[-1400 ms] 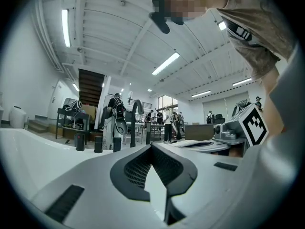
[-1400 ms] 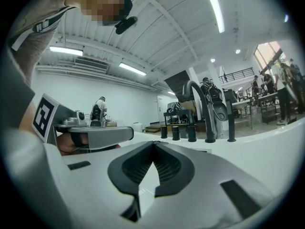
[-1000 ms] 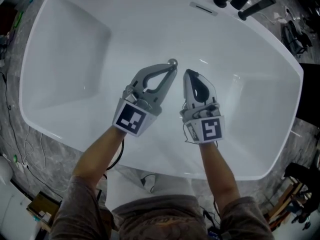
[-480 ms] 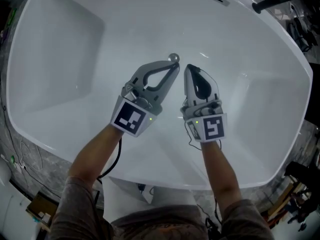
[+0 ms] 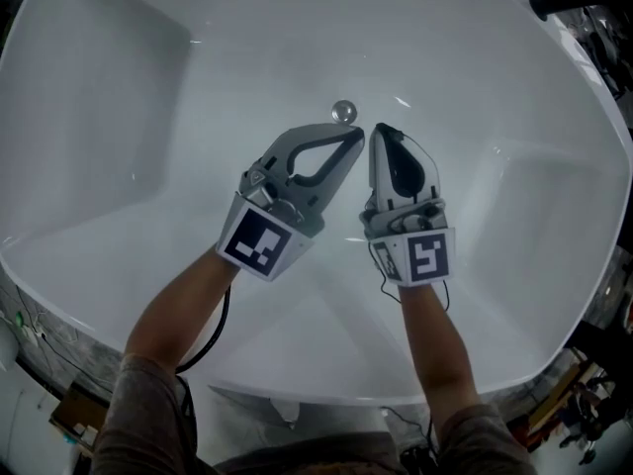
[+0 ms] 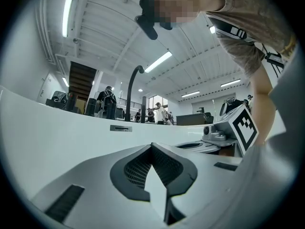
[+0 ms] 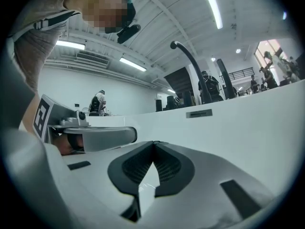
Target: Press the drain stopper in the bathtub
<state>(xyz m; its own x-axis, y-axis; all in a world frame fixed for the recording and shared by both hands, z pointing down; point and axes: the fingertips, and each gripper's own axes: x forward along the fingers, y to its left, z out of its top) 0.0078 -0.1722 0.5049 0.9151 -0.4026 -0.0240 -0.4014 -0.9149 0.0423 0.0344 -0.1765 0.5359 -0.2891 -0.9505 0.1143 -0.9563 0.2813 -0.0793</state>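
Note:
A small round chrome drain stopper [image 5: 343, 112] sits on the floor of the white bathtub [image 5: 148, 117]. In the head view my left gripper [image 5: 353, 135] is shut with nothing in it, its tip just below and right of the stopper. My right gripper [image 5: 380, 132] is also shut and empty, its tip a little further right of the stopper. The two grippers lie side by side, tips close together. In the left gripper view the left gripper [image 6: 152, 146] has its jaws closed at the tip, and in the right gripper view the right gripper [image 7: 153, 143] shows the same. Neither of those views shows the stopper.
The tub's overflow slot [image 6: 121, 128] sits on the far wall, below a tall dark faucet spout [image 6: 133, 87]. Dark tap handles [image 5: 579, 1] stand on the rim at top right. The tub floor slopes up to the walls on all sides. Cables and clutter lie outside the tub.
Both grippers have sunk deeper into the tub and edged toward the stopper. The tub rim and taps have slid toward the top of the head view. Both stay shut.

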